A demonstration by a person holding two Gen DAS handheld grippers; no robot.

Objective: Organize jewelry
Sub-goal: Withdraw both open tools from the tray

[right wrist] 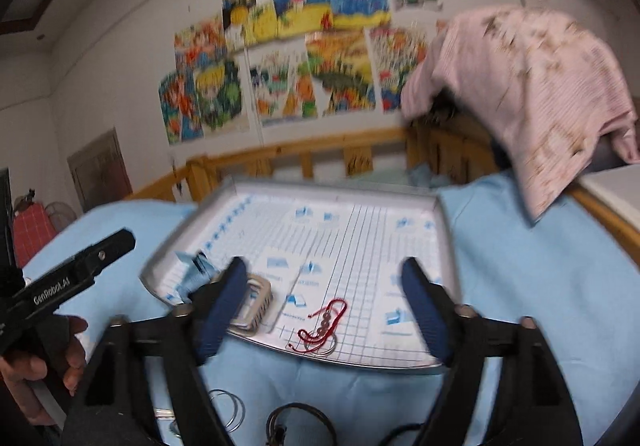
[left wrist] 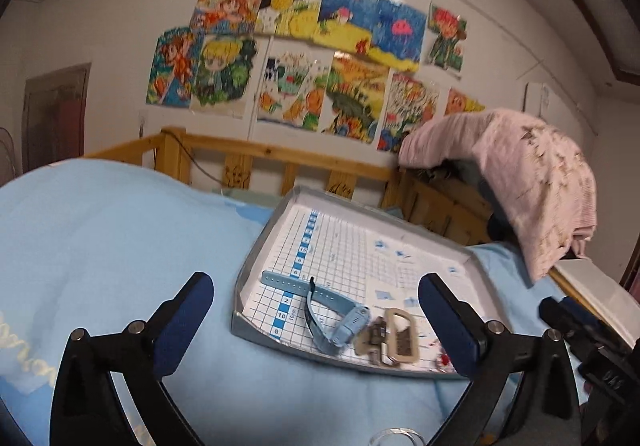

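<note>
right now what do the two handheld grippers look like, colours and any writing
Both are black plastic. The left gripper and the right gripper each have two angular arms with silver pivot bolts, ending in dark blue textured pads. In the right wrist view the left one's black body carries white lettering that reads GenRobot.AI. A bare hand grips its handle; no sleeve or cable shows.
</note>
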